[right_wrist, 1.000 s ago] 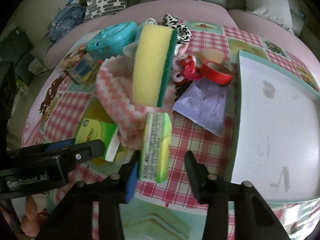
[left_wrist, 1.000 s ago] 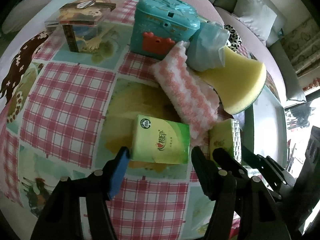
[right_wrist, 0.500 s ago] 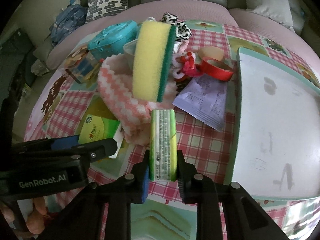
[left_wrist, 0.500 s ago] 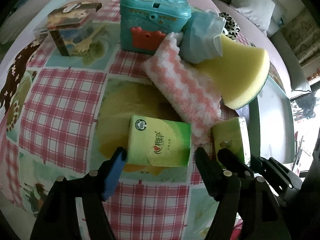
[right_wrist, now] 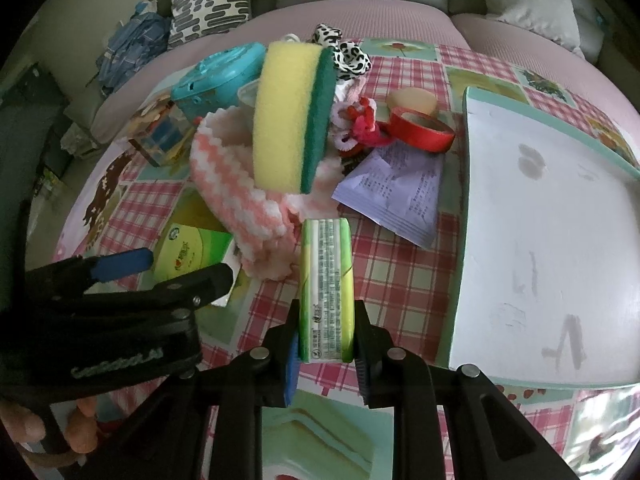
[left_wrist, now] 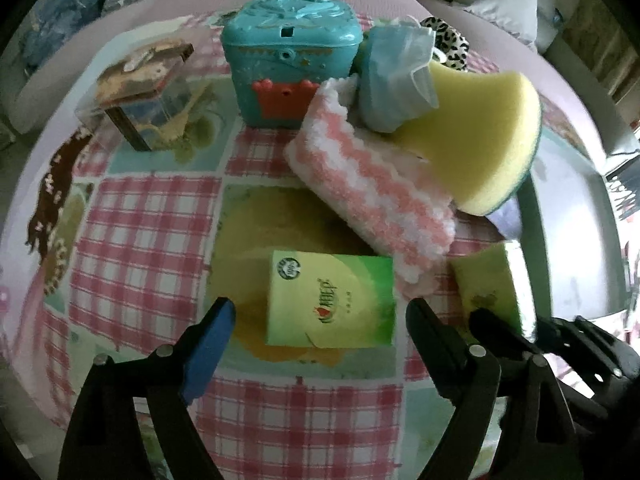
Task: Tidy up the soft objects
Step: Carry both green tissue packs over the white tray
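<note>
Tissue packs, 2 of them, 1 at each pair of tongs.

Right gripper [right_wrist: 325, 346] pinches an upright tissue pack [right_wrist: 327, 288] by its flat faces; left gripper [left_wrist: 320, 316] is opening, the flat tissue pack [left_wrist: 331, 300] lying loose between its jaws, untouched. Both look light, squashy and slick-wrapped, so I'd grip mid-body across the short sides, gently. Pink-and-white cloth [left_wrist: 372, 200] and yellow sponge [left_wrist: 476, 140] lie just beyond.

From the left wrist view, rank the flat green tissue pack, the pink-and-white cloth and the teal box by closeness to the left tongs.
1. Flat green tissue pack: between the opening, not yet touching fingers of the left tongs.
2. Pink-and-white cloth: beyond the pack, up and right.
3. Teal box: farthest, at the table's far side.
</note>
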Demonstrator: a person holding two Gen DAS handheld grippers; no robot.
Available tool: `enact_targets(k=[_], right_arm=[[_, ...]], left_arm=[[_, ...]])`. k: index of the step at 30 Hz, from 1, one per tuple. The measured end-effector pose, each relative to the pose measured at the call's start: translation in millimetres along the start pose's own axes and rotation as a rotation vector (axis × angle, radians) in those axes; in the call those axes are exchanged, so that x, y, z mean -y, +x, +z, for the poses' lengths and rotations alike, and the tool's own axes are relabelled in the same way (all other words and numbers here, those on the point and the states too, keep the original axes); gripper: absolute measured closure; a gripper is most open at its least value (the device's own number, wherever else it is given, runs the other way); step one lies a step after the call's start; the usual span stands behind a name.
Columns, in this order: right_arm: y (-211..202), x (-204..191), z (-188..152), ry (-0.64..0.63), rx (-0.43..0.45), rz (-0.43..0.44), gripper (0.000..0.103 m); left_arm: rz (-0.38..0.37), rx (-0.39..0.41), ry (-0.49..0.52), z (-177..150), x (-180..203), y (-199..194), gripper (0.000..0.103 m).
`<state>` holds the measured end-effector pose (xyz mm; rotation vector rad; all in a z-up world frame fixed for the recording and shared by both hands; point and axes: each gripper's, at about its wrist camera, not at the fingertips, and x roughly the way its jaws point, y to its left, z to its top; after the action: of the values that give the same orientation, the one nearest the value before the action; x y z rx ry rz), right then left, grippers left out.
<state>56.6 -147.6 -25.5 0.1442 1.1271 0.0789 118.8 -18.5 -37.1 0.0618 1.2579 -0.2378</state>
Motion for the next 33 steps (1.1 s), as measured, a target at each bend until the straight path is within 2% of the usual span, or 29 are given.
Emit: enact_targets(k=[6,8,10,14,24,33], right_arm=[[-3,4,-2,0.011,0.001,0.001,0.079],[-4,5,-3,0.012,0.0,0.0,0.079],[-6,6,-4,0.015,-0.001,0.002,0.079],[-9,6,-7,0.017,0.002,0.005,0.079],[-25,10,-11,0.026,0.026,0.016,0.079],[-50,23,-5,0.057,0.08,0.022,0.079]], left_arm=[[0.029,-0.01,-0.002,2,7,3,0.016],[0.016,-0.014,-0.012,0,8,4,0.022],[0.002,-0.019,-0.011,-4,8,5,0.038],[-0.001,-0.016,-0.014,-8,11,5,0.038],[0.007,-0.022,-0.032,-25,-11,-3,0.038],[0.031,0.019,-0.022,-19,-6,-43,0.038]])
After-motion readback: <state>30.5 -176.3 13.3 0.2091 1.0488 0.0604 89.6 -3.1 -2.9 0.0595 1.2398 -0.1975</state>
